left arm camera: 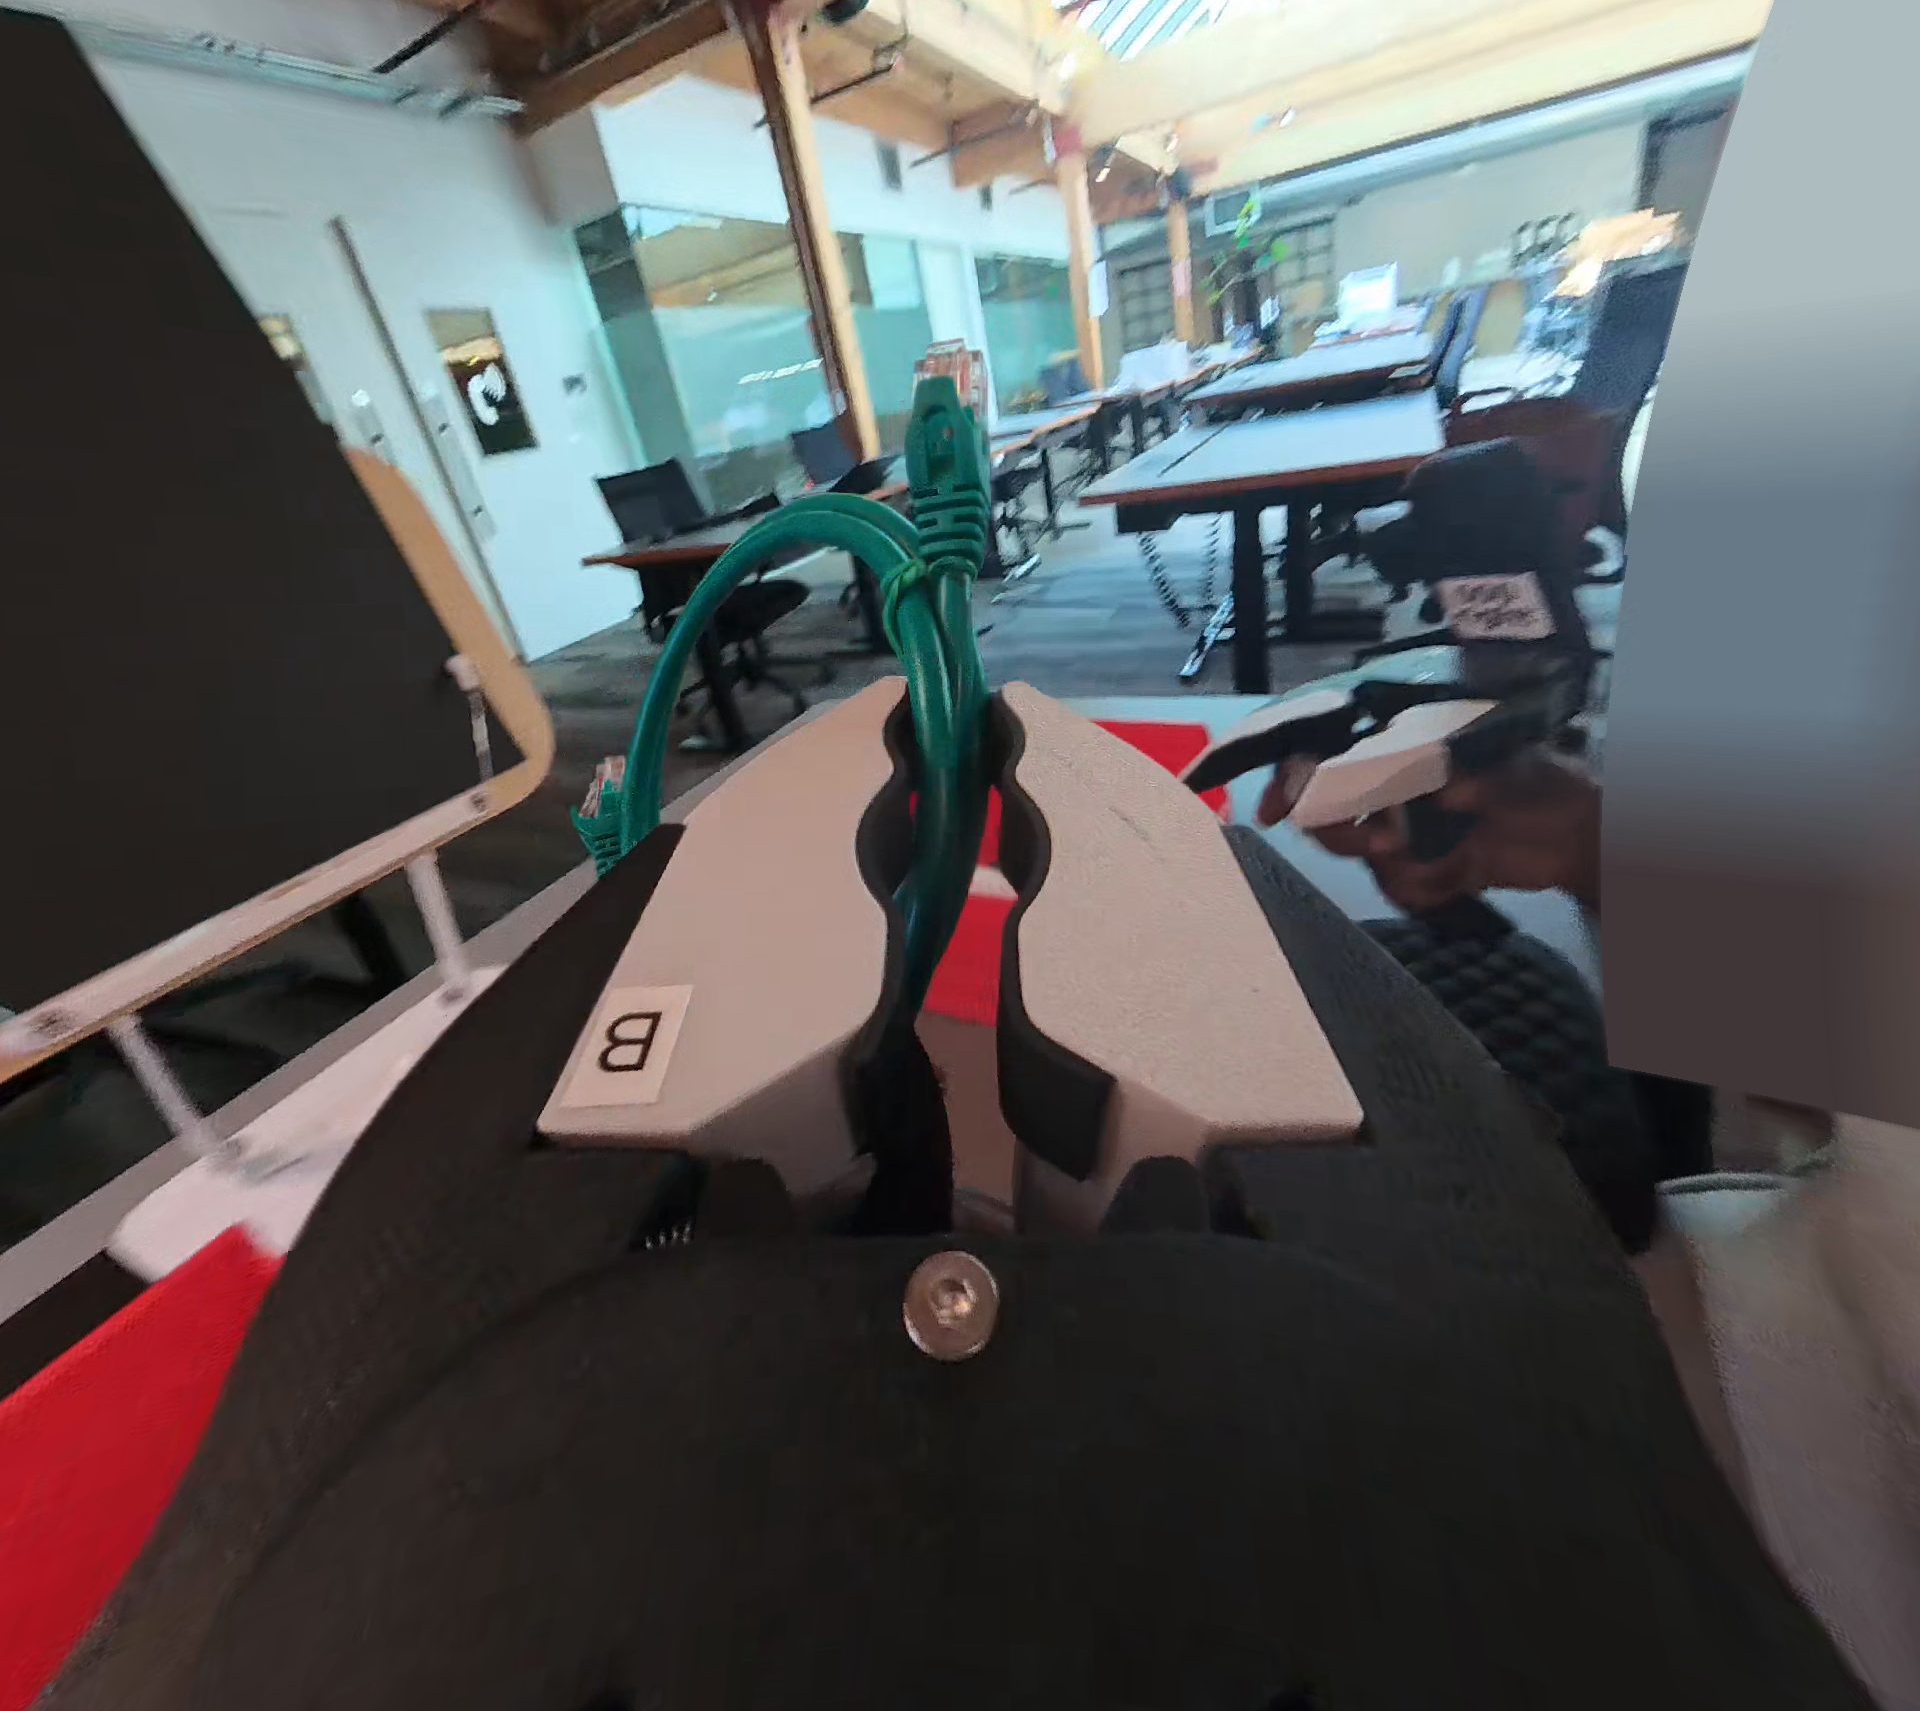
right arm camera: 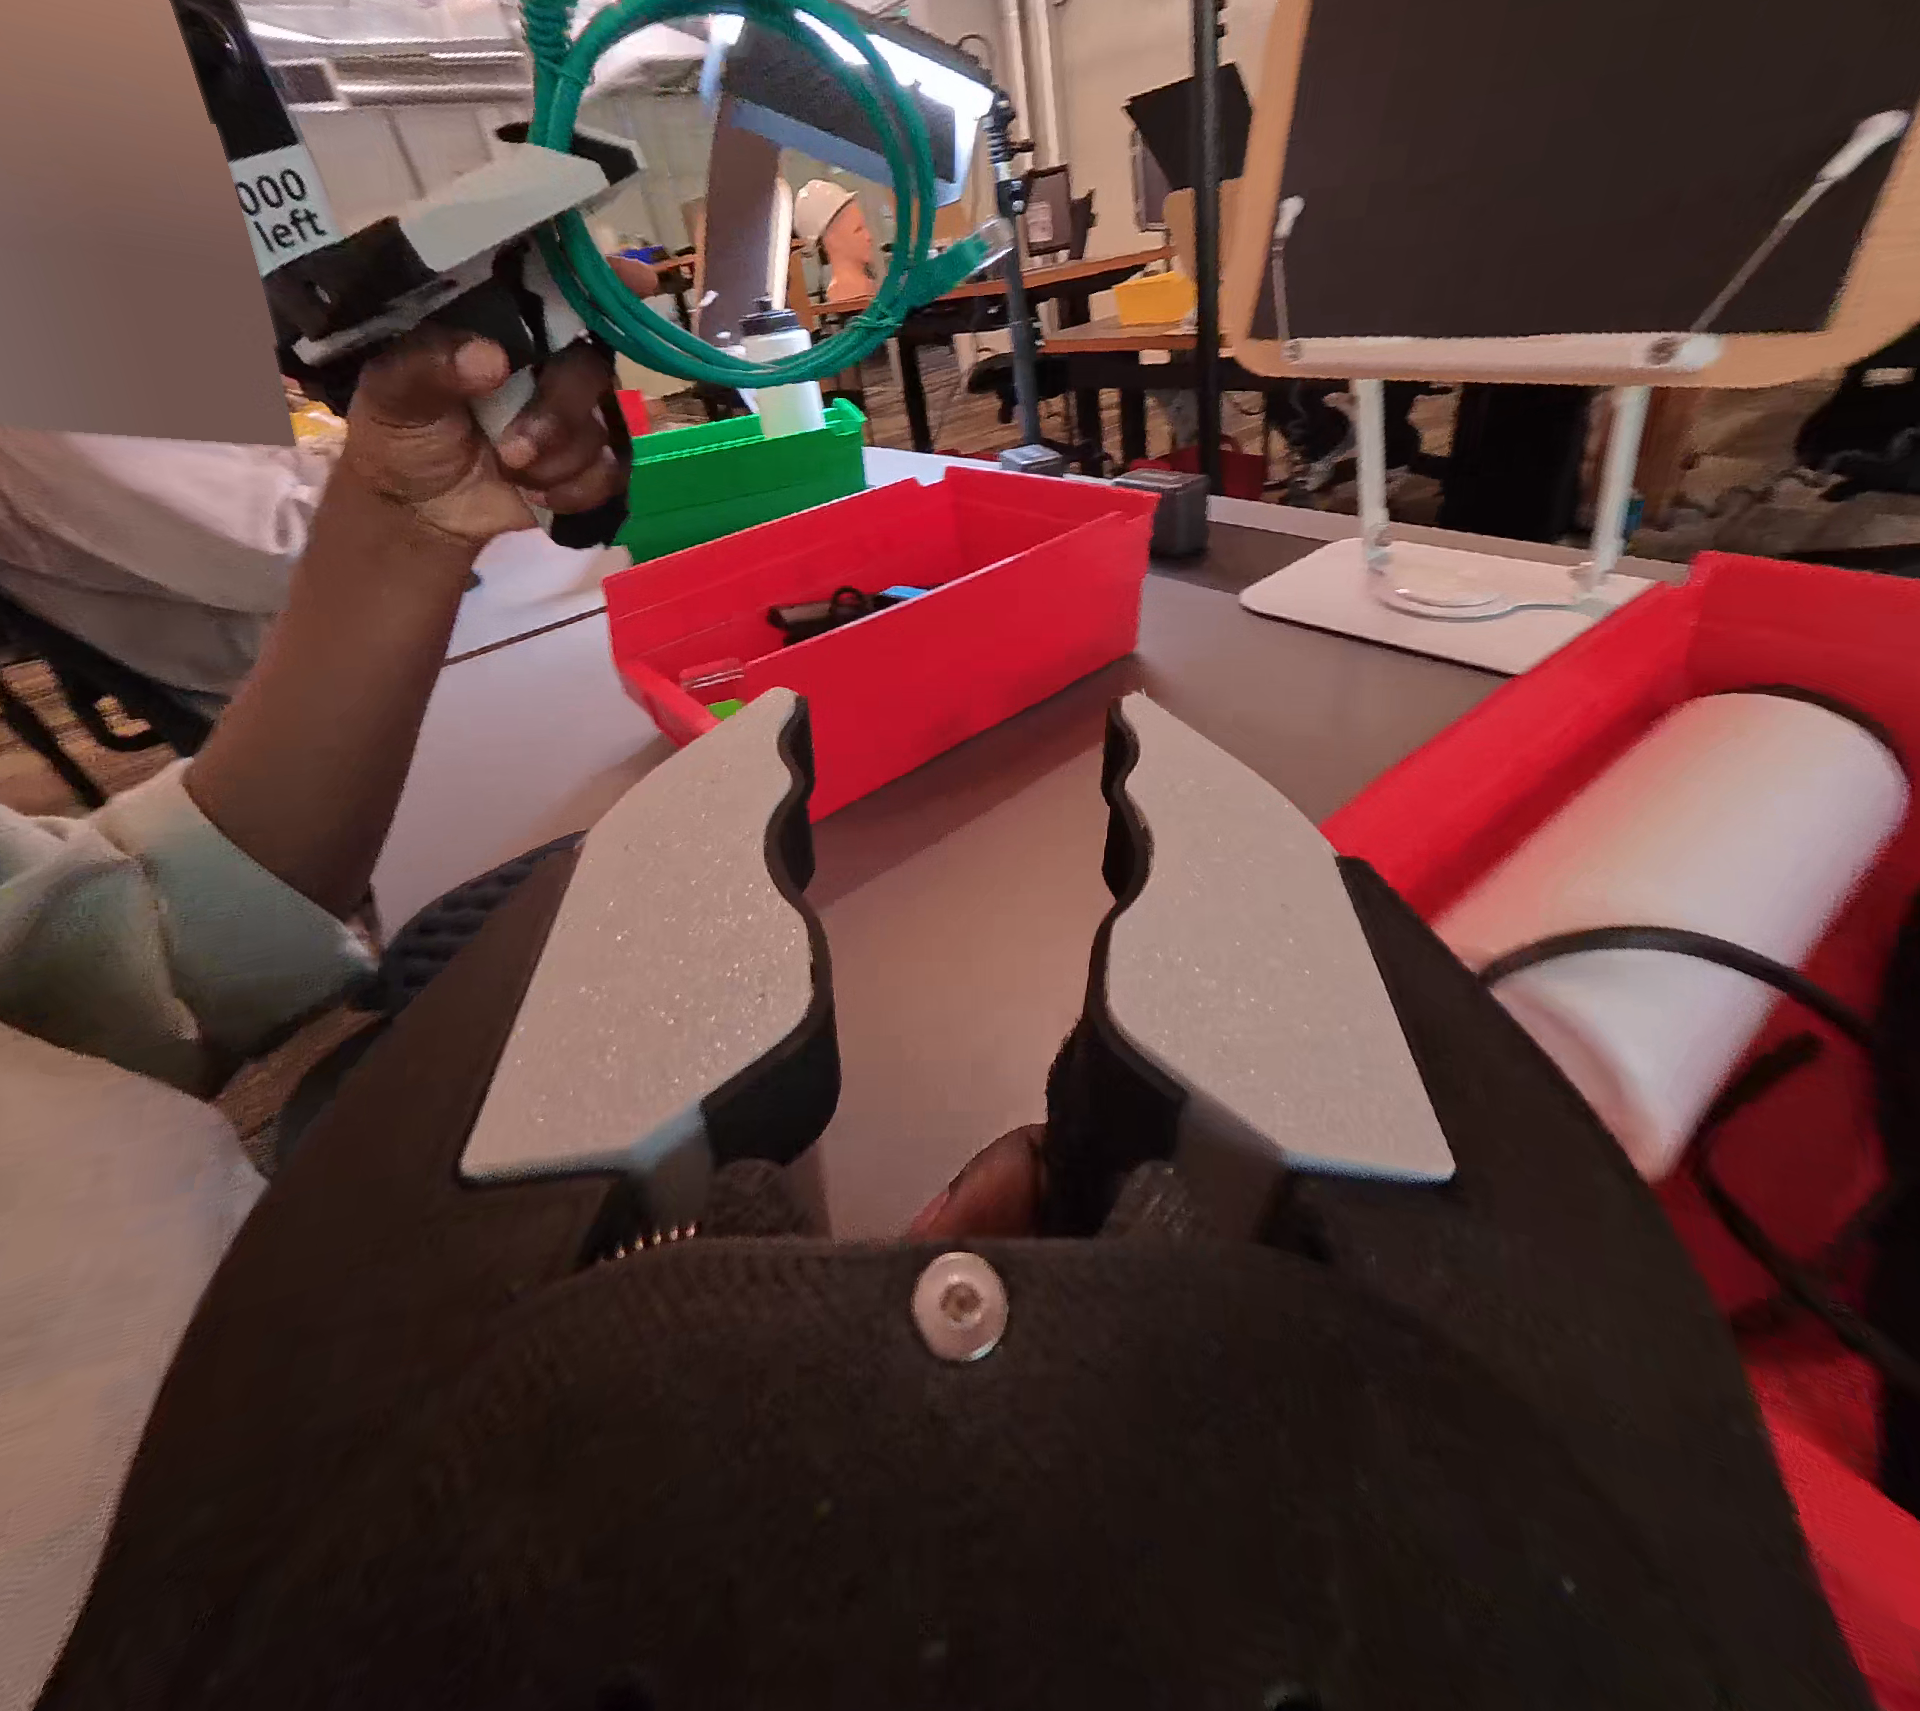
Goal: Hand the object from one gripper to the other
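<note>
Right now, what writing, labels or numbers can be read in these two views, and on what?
I won't quote writing; only what bears it.
White sticker on a finger of the left tool.
White label on that tool's body.
Handwritten tag on the right tool, blurred.

A red bin point(right arm camera: 894, 612) sits on the table point(right arm camera: 966, 840), holding small dark items. Behind it stands a green bin point(right arm camera: 743, 472) with a white bottle point(right arm camera: 784, 373). Right of the red bin are a stand point(right arm camera: 1455, 601) bearing a dark board point(right arm camera: 1590, 61) and another red bin point(right arm camera: 1621, 726) holding a white roll point(right arm camera: 1704, 892).
</note>
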